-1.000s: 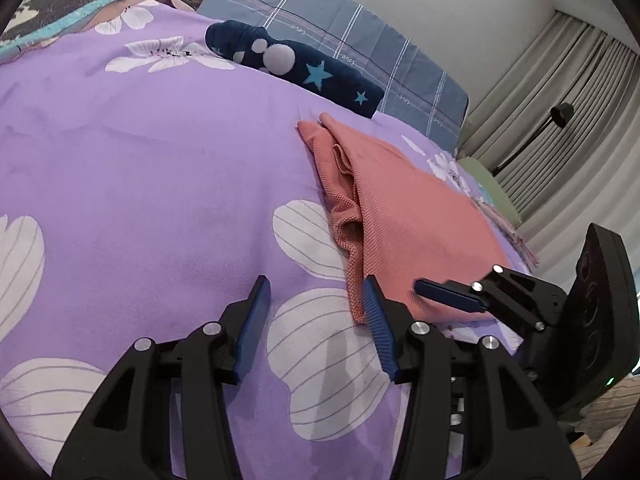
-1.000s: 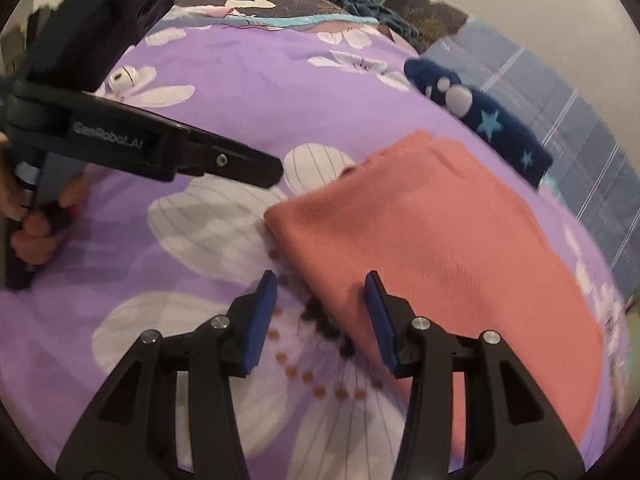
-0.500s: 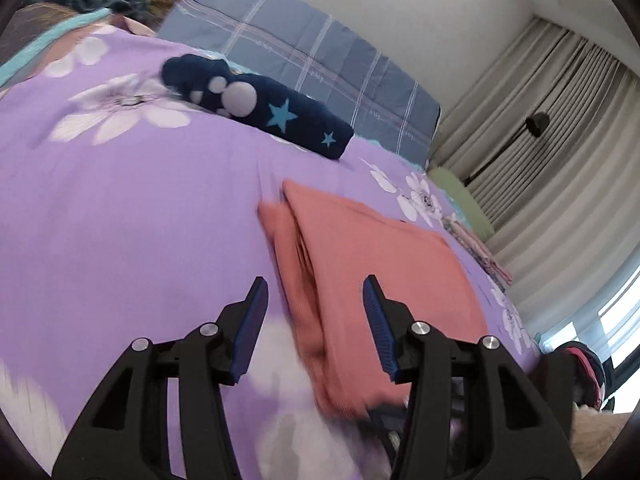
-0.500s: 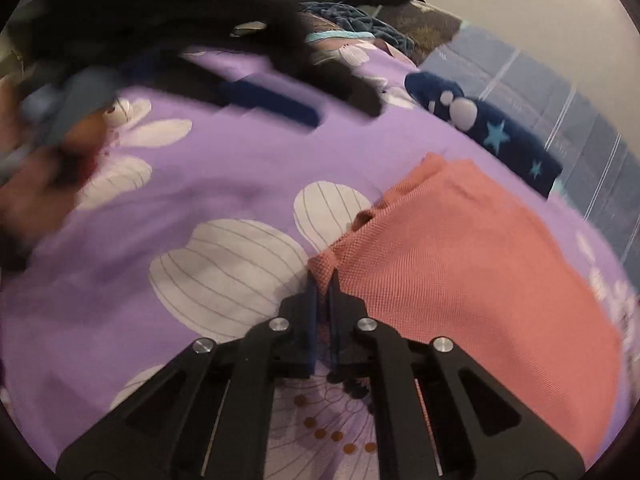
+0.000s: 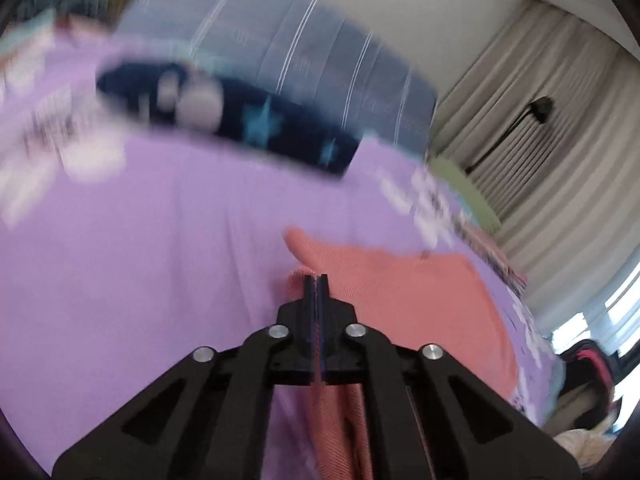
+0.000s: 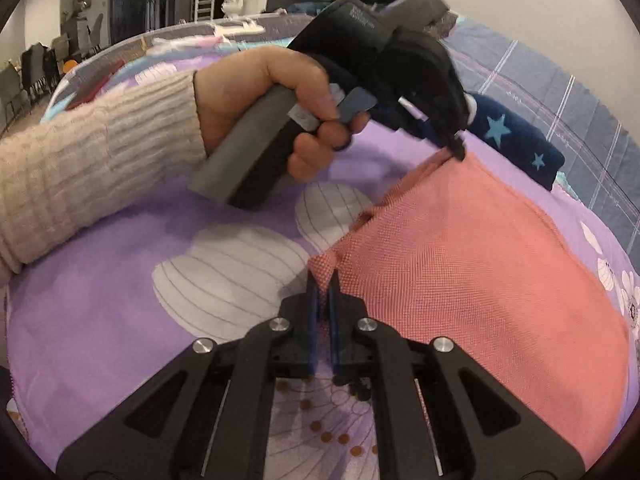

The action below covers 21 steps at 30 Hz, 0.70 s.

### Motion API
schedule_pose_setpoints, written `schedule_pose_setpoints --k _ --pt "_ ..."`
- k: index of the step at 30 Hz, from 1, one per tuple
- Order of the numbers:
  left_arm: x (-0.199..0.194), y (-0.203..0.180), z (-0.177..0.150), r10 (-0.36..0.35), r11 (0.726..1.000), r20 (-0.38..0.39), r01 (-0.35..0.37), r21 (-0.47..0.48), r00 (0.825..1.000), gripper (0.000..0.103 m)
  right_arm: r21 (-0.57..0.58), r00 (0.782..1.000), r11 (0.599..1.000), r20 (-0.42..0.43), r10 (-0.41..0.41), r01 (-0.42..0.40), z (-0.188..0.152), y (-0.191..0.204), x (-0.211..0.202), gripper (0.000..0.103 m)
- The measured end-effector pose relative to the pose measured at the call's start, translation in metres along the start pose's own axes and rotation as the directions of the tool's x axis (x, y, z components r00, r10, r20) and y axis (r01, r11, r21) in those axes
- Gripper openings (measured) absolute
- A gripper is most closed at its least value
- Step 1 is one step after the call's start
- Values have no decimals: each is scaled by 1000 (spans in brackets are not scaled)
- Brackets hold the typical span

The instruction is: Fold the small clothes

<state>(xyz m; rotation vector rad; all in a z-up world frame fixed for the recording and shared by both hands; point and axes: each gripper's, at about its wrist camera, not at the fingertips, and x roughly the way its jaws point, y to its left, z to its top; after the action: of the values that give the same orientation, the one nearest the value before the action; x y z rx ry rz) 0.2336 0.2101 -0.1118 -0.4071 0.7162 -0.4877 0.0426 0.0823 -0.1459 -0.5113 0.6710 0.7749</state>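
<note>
A second ago both my tongs stood spread; now my left tongs [image 5: 316, 280] pinch the far corner of the salmon-pink cloth [image 6: 480, 264], and my right tongs [image 6: 323, 280] pinch its near corner. The cloth lies folded, slightly rumpled along that edge, on the purple flowered bed [image 6: 100, 300].

Navy star cloth [image 5: 224, 120] — motion-blurred

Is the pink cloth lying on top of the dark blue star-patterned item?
No, in the right wrist view the pink cloth lies on the purple bedsheet, apart from the dark blue star-patterned item.
</note>
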Motion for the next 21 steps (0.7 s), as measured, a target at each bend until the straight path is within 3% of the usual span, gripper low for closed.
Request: schedule_pose_setpoints --k 2,4,5,6,8,10,11,12,14,17,19,21 --pt "2 3 0 28 999 -2 -28 16 1000 0 -5 1000 1000 1 11 -11 1 -3 1 5" --pt "17 19 -8 136 991 -44 -136 6 990 0 12 997 999 -65 44 -44 -2 -8 17 5" --pt "22 32 -13 149 988 -72 -152 -31 986 0 23 996 998 -70 52 -50 -4 -10 20 4" --pt "23 46 -15 97 989 -91 -106 -105 991 0 22 997 998 -61 52 -50 -3 -9 17 4" --pt "9 56 -13 34 985 -51 -42 -167 998 1 22 998 999 -48 48 -47 -4 -9 14 4" --pt "-8 51 -10 12 990 -12 -13 -137 1000 23 28 997 998 -51 51 -50 -5 -11 15 5" --pt "-13 47 -10 -9 991 -9 8 -130 1000 51 30 997 998 -50 53 -51 -5 -12 15 5" --pt "-15 41 -11 -51 992 -11 50 -119 999 62 31 997 998 -49 54 -52 -5 -12 15 5" --pt "-12 29 -15 -82 994 -36 79 -78 996 62 26 997 999 -53 48 -46 -5 -9 15 6" --pt "18 12 -22 -19 1000 -153 15 -27 988 62 0 998 1000 -53 16 -16 -4 -4 11 10" --pt "31 6 -29 17 1000 -188 -17 6 982 62 -7 999 1000 -48 -7 6 -6 1 7 24" --pt "31 2 -27 7 1000 -185 -4 15 983 62 -35 998 998 -44 -47 45 -9 6 3 28"
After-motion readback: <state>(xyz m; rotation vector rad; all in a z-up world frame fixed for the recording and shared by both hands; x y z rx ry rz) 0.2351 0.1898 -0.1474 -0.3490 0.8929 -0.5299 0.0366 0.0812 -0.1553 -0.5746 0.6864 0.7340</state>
